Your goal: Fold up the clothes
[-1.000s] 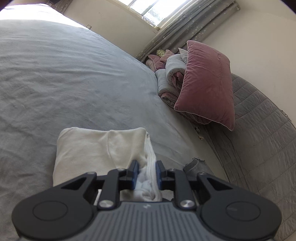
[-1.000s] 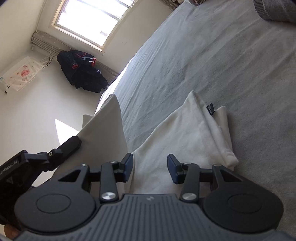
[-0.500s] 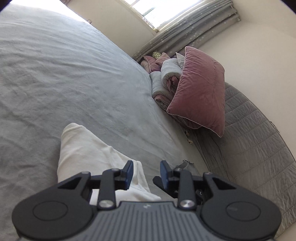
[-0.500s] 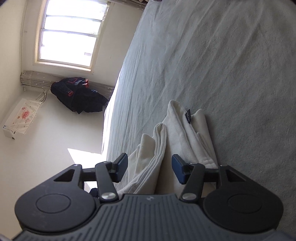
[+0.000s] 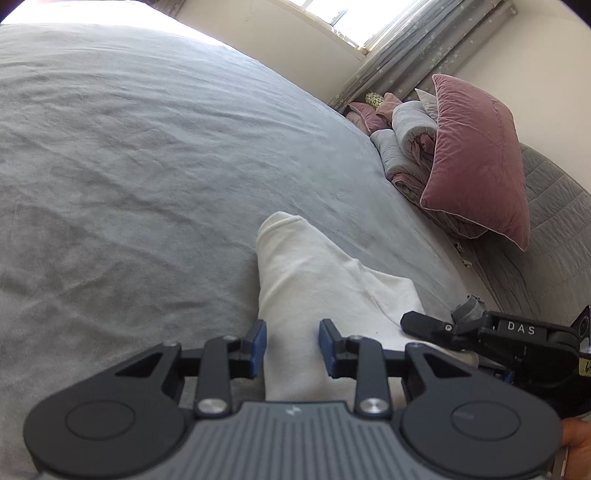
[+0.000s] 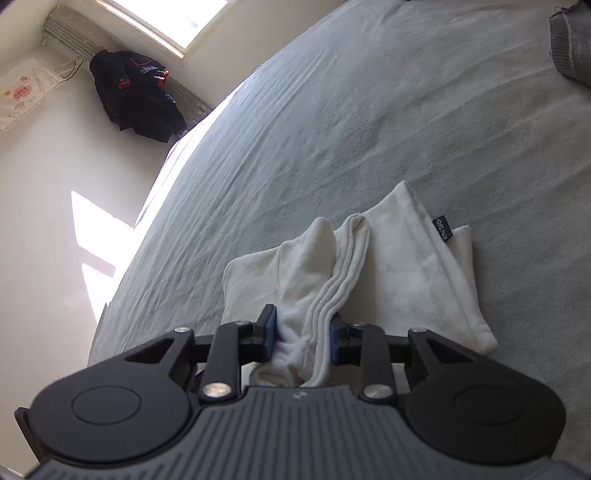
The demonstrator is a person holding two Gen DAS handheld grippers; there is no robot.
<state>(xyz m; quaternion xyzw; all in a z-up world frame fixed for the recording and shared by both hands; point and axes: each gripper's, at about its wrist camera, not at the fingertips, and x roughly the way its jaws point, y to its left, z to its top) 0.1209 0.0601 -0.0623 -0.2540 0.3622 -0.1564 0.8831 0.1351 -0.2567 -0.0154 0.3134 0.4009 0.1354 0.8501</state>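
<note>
Grey bedding (image 5: 155, 155) fills most of both views. From my left gripper (image 5: 291, 343), low in the frame, I see the white garment (image 5: 314, 280) running between its blue pads, which stand apart without pressing it. To the right, a pink pillow (image 5: 476, 155) leans on rolled blankets. My right gripper (image 6: 303, 334) is closing on a bunched edge of the same garment, pads pressing the cloth.

Daylight poured through the window (image 6: 177, 22), blowing it out to white and glaring off the far bed (image 5: 110, 129) edge. A sun patch lit the wall (image 6: 92, 236). Fisheye bending curved every edge; focus stayed sharp.
</note>
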